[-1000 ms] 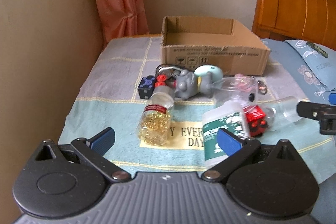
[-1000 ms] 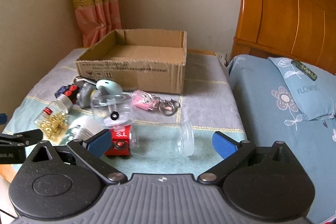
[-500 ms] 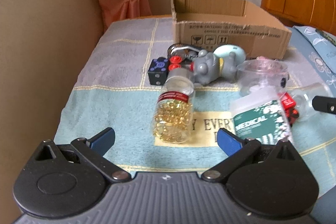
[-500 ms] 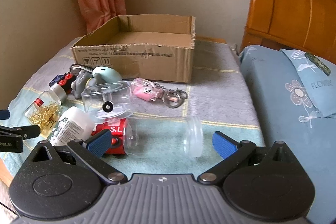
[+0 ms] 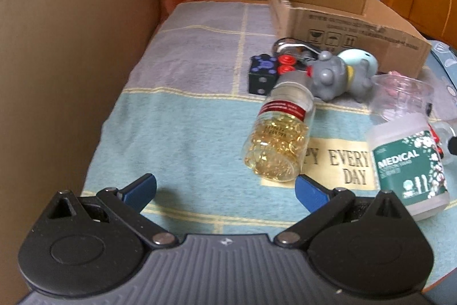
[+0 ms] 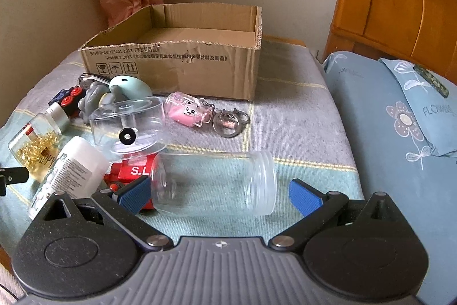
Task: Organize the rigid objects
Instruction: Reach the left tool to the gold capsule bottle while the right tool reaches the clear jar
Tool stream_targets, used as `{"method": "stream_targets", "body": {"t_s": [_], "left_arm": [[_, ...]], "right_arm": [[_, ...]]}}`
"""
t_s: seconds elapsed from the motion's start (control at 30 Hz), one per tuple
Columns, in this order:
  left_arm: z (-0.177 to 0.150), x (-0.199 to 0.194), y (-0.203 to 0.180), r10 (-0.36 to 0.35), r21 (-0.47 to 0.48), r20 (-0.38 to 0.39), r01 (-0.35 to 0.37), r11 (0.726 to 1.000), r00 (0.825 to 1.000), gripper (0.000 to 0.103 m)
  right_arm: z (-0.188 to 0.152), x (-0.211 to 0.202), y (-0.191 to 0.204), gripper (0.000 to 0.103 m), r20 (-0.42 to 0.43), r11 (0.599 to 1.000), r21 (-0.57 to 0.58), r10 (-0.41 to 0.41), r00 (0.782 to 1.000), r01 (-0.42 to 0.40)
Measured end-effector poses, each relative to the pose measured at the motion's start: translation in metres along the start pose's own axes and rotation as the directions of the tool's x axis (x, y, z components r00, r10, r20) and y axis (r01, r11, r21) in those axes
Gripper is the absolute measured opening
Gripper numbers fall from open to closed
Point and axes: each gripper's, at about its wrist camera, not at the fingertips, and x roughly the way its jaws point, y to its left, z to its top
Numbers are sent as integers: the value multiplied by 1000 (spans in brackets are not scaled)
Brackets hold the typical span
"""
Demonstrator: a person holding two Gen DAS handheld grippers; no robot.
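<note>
The left gripper (image 5: 225,187) sits low over the towel-covered surface (image 5: 182,133), its blue-padded fingers spread wide with nothing between them. The capsule bottle (image 5: 278,139) lies on its side just ahead of the right-hand fingertip, its silver cap pointing away toward the grey toy (image 5: 328,79). The right gripper (image 6: 218,195) is also low and level, fingers wide apart, and the clear jar (image 6: 214,183) lies on its side in the gap between them, not touched by either pad.

Only the left wrist view shows the green "MEDICAL" label on the white bottle (image 5: 408,170) and the printed lettering on the towel. Only the right wrist view shows the empty inside of the cardboard box (image 6: 185,59), the pink keychain (image 6: 190,109), the red toy (image 6: 131,170) behind the jar, the clear round container (image 6: 128,123) and the blue bedding (image 6: 400,139) to the right.
</note>
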Motion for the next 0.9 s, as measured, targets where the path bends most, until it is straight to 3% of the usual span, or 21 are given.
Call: {"method": "stream_targets", "body": {"t_s": [0.47, 0.73, 0.9], "left_arm": [[6, 1, 33, 110, -48, 17, -109, 993, 994, 102], [-2, -6, 4, -28, 15, 3, 27, 1000, 1000, 102], [-5, 4, -15, -41, 13, -18, 41, 999, 999, 102]], "right_arm": [[-17, 11, -10, 103, -79, 998, -27, -52, 996, 50], [-25, 18, -17, 103, -93, 1000, -14, -6, 996, 5], [-30, 17, -18, 103, -58, 999, -48, 18, 998, -21]]}}
